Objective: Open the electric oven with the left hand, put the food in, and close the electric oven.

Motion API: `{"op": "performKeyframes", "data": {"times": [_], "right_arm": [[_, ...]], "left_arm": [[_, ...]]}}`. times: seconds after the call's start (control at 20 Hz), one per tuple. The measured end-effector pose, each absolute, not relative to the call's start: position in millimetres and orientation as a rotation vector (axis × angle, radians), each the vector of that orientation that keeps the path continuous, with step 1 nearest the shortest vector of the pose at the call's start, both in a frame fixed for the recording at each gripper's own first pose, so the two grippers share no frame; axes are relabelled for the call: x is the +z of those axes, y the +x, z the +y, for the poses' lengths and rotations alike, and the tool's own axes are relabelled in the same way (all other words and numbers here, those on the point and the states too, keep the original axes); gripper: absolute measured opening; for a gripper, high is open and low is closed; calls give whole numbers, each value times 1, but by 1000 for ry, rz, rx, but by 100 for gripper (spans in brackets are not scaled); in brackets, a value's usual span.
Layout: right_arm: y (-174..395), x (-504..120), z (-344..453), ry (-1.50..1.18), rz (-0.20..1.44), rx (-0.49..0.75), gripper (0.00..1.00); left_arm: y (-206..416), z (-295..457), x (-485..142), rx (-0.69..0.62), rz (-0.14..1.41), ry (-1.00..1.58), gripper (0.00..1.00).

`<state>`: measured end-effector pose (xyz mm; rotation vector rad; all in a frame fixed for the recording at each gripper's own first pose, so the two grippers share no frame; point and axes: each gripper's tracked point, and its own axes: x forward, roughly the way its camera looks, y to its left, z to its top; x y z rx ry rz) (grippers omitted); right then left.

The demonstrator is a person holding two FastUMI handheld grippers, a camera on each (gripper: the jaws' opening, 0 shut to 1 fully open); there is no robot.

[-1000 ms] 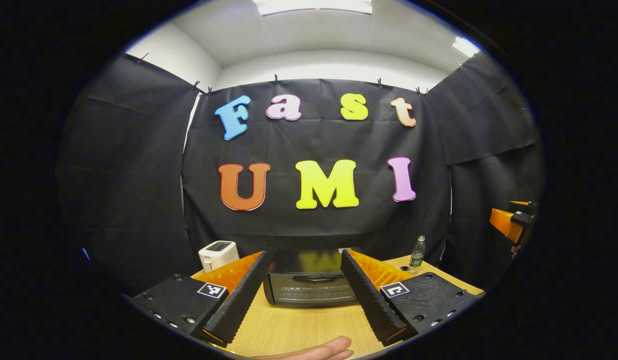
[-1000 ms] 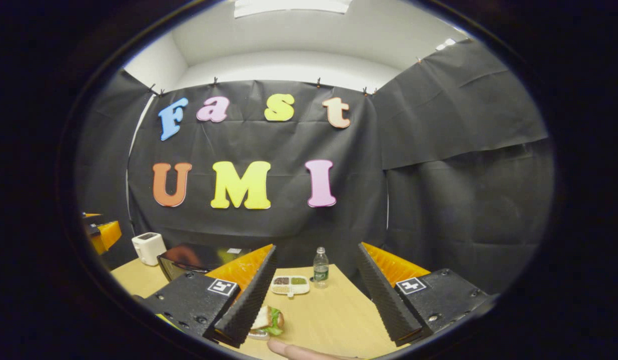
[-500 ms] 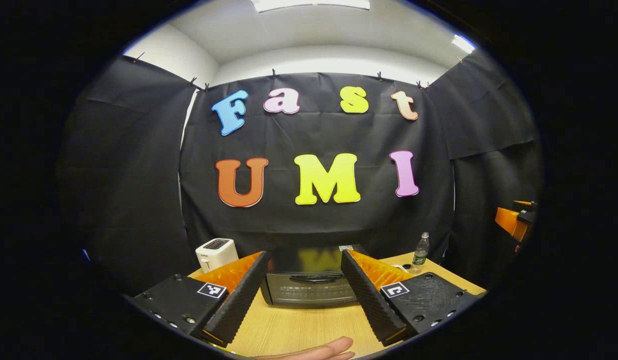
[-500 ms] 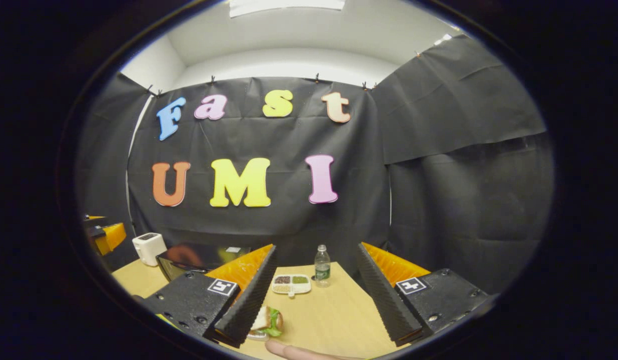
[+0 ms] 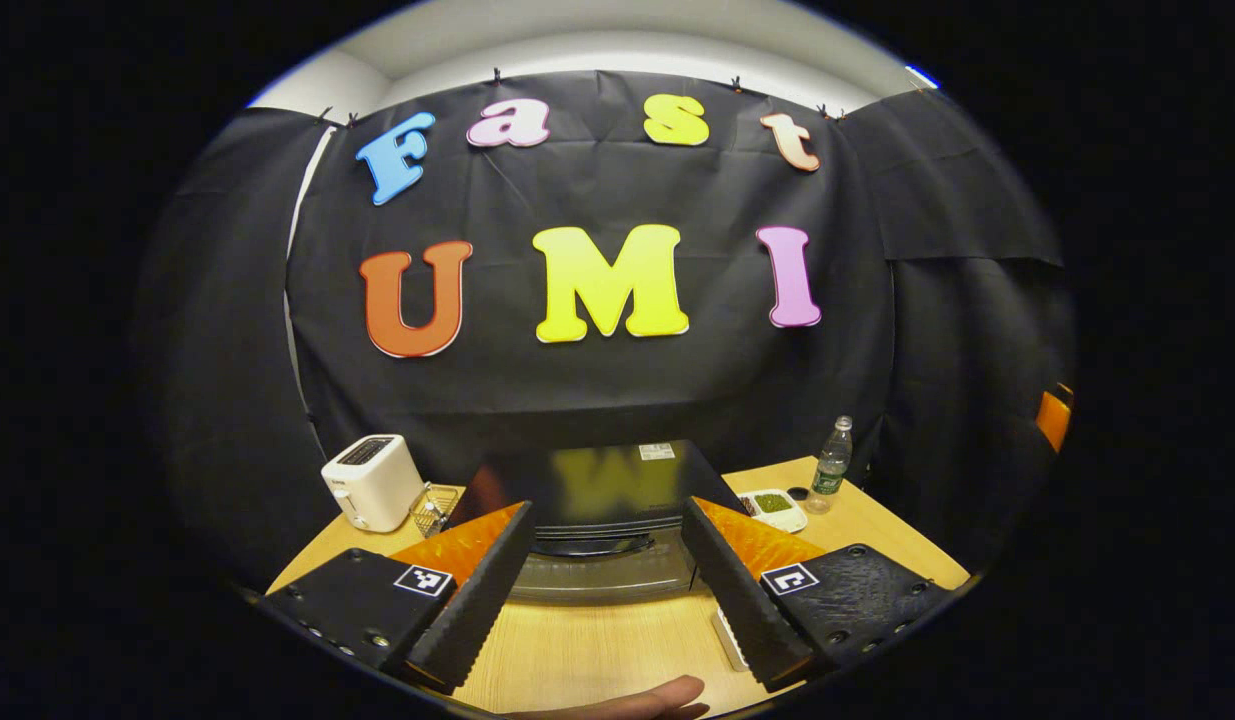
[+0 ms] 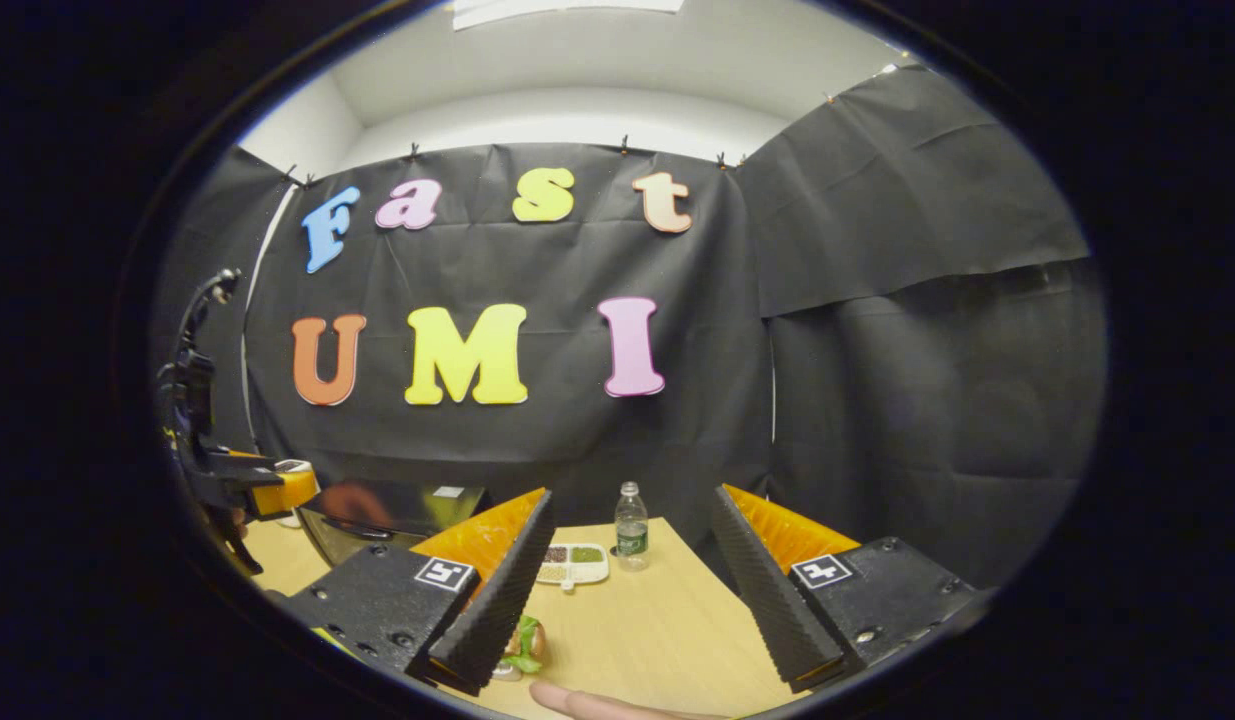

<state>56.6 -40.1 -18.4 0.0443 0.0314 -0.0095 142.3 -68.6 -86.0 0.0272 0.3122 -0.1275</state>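
The black electric oven (image 5: 617, 480) stands on the wooden table (image 5: 597, 650) with its door closed and its handle (image 5: 589, 547) across the front. My left gripper (image 5: 607, 515) is open, its fingers framing the oven door from close by, with nothing between them. A sandwich (image 6: 525, 645) lies on a small plate near the table's front, partly hidden behind one finger of my open right gripper (image 6: 632, 500). In the right gripper view the left gripper (image 6: 252, 480) hovers before the oven (image 6: 392, 510).
A white toaster (image 5: 372, 480) and a small wire basket (image 5: 432, 505) stand left of the oven. To its right are a divided condiment dish (image 5: 772, 505) and a water bottle (image 5: 830, 465). A fingertip (image 5: 637, 700) shows at the bottom edge.
My left gripper has moved forward toward the oven and tipped downward, so the oven looks nearer. The right gripper has barely moved. Both stay open.
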Motion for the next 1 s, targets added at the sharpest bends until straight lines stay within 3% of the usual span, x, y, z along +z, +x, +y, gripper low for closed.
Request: {"op": "performKeyframes", "data": {"times": [0.15, 0.2, 0.25, 0.3, 0.35, 0.4, 0.45, 0.8, 0.85, 0.9, 0.95, 1.0], "right_arm": [[58, -25, -47, 59, 34, -12, 100], [59, -25, -49, 69, 36, -12, 89], [59, -27, -50, 78, 39, -12, 90], [60, -28, -52, 85, 38, -10, 100], [61, -29, -53, 90, 34, -11, 100], [63, -31, -56, 91, 38, -16, 89], [64, -35, -60, 93, 44, -22, 100], [63, -40, -71, 84, 55, -42, 100], [63, -39, -72, 81, 48, -46, 89], [61, -38, -72, 79, 46, -46, 89], [60, -38, -70, 78, 48, -43, 100], [58, -39, -69, 75, 51, -40, 90]], "left_arm": [[171, -68, -112, -125, 378, 27, 96], [178, -71, -122, -130, 406, 3, 96], [187, -68, -128, -114, 419, -7, 96], [196, -67, -137, -107, 438, -4, 96], [202, -65, -150, -98, 464, -2, 96], [208, -63, -160, -89, 487, -8, 96], [215, -65, -166, -90, 498, -20, 97], [228, -67, -197, -115, 556, -35, 95], [225, -70, -202, -122, 579, -43, 94], [224, -70, -201, -122, 572, -27, 97], [223, -67, -203, -122, 572, -10, 97], [222, -67, -201, -117, 566, -10, 97]]}}
